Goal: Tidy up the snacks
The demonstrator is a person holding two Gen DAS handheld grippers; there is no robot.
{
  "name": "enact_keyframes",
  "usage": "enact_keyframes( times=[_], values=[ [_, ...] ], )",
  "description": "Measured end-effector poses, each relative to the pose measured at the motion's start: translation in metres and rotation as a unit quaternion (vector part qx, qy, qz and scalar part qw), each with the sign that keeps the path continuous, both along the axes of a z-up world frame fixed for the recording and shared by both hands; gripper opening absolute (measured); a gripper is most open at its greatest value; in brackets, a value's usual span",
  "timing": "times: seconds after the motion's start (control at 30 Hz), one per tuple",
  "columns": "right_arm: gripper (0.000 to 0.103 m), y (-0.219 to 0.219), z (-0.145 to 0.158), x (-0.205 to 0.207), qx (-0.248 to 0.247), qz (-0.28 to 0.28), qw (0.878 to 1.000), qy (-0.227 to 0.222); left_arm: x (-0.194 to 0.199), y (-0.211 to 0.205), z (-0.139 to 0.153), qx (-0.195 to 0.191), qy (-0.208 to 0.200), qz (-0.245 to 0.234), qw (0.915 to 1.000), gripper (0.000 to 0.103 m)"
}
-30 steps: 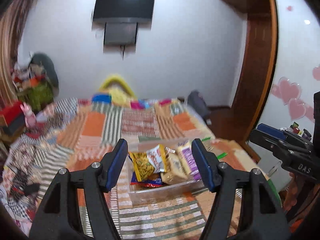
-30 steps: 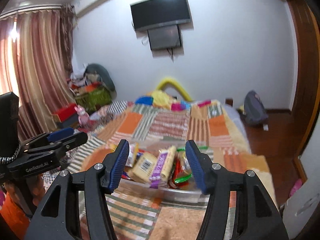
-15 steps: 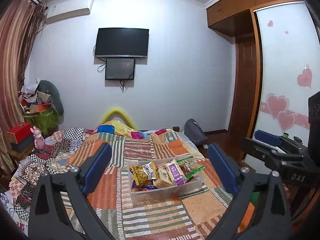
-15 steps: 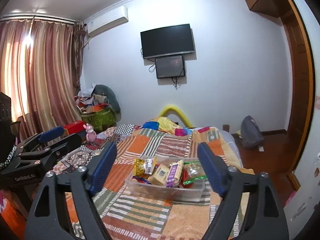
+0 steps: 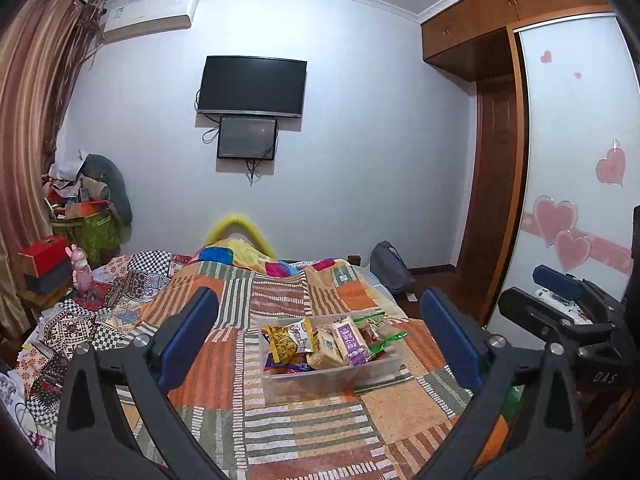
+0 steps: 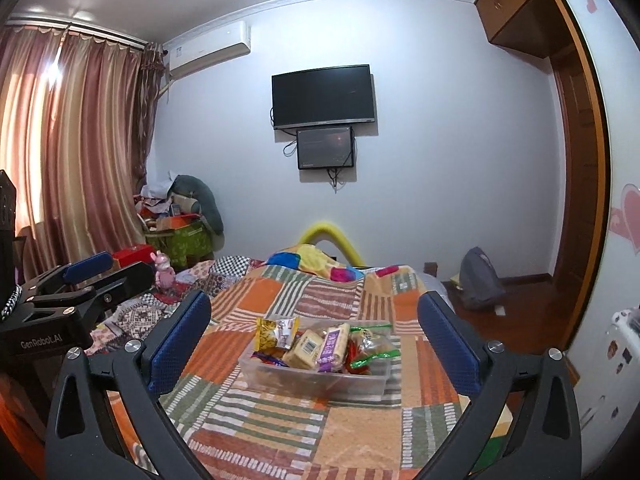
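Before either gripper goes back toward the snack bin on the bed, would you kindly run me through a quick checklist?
1. Left gripper empty, jaws wide: ok.
2. Right gripper empty, its jaws opening, nothing between them: ok.
3. Clear bin flat on the patchwork blanket: ok.
4. Purple-label packet and yellow snack bag standing inside the bin: ok.
5. Loose snacks left on the blanket: none visible, ok.
6. Items deep in the bin: cannot tell.

Dim, bluish indoor light. Daylight glows through the curtain (image 6: 76, 152), with a glare spot. Both views are sharp, bowed by fisheye distortion, with black vignetted corners.
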State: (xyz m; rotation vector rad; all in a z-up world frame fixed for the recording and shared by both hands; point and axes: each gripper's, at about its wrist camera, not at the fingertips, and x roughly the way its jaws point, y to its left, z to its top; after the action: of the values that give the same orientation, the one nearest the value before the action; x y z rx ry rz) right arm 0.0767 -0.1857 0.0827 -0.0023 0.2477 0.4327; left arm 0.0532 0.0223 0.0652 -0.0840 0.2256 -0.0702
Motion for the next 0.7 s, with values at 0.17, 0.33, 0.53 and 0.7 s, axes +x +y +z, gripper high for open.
enact_keyframes(
  times=[0.17, 0.33, 0.53, 0.7],
  values=[
    [0.103, 0.0003, -0.0005, -0.0037, -0.001, 0.000, 1.000, -0.002, -0.0022, 0.0001, -0.0015, 0.003, -0.001, 0.002, 1.0000, 0.103],
    [0.103, -0.0002, -0.0014, -0.0056, -0.004, -0.002, 1.000, -0.004, -0.0024, -0.0013, -0.0029, 0.007, -0.001, 0.001, 1.0000, 0.103],
    [0.103, -0.0028, -0.0013, -0.0070, -0.004, -0.004, 1.000, -0.004, -0.0033, -0.0041, -0.0035, 0.008, -0.002, 0.000, 1.0000, 0.103],
    [0.103, -0.0051, -0.0003, -0.0089, 0.000, -0.006, 1.000, -0.004, -0.0032, -0.0048, -0.0041, 0.008, -0.001, 0.000, 1.0000, 0.103]
  ],
)
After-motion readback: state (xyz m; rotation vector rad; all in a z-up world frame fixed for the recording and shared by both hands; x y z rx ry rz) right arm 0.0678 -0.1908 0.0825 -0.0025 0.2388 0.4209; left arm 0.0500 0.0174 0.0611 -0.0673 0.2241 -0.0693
